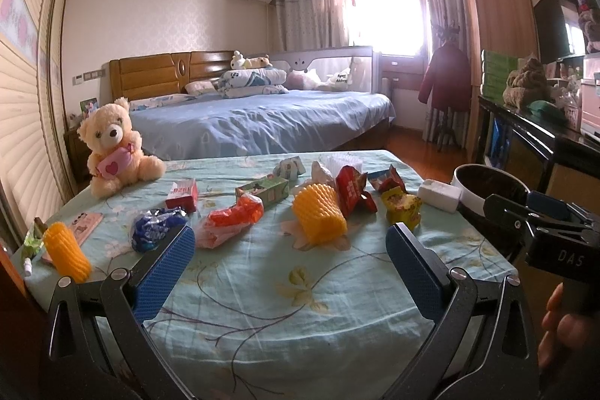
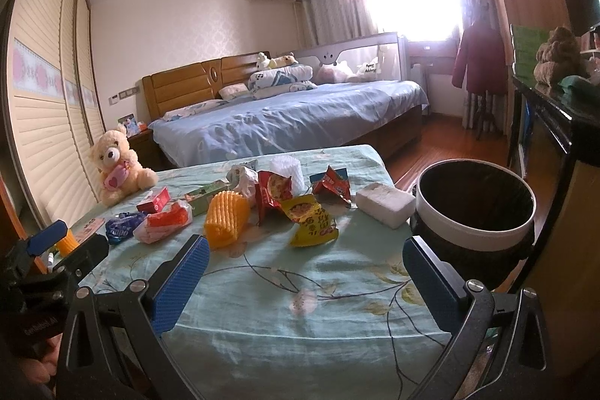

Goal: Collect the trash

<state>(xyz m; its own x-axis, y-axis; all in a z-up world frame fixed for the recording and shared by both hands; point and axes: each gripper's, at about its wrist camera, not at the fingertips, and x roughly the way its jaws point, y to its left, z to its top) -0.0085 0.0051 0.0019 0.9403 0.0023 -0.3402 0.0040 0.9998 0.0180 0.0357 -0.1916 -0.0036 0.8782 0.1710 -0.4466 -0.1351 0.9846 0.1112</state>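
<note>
Your trash lies scattered across the middle and far half of the table (image 1: 262, 287), which wears a pale green floral cloth. Nearest your left gripper (image 1: 290, 250): a yellow ribbed foam sleeve (image 1: 318, 218) lying on its side, upright-ish and tilted. Left of it, an orange foam net in a clear bag (image 1: 230, 218), then a crumpled blue wrapper (image 1: 153, 225). A second yellow foam sleeve (image 1: 67, 252) sits at the left edge, well apart from the rest.

Behind the centre sleeve: a torn red snack packet (image 2: 272, 192), a yellow snack wrapper (image 2: 311, 222) crumpled flat, a red-and-blue packet (image 2: 332, 184), a white foam net (image 2: 287, 171), a green carton (image 1: 262, 194), a small red box (image 1: 183, 194). A white tissue pack (image 2: 384, 205) lies near the right edge of the table, just beside the bin.

The bin (image 2: 476, 231) stands off the table's right corner: round, white rim, black liner. What you can see of its inside is dark; contents cannot be told.

A teddy bear (image 1: 112, 145) sits upright at the far left corner, holding a pink heart.

Both of your tongs are released. Left jaws spread wide, nothing between the blue pads (image 1: 165, 268). Your right gripper (image 2: 305, 285) likewise gapes, empty, over the near cloth, its right pad just in front of the bin.
</note>
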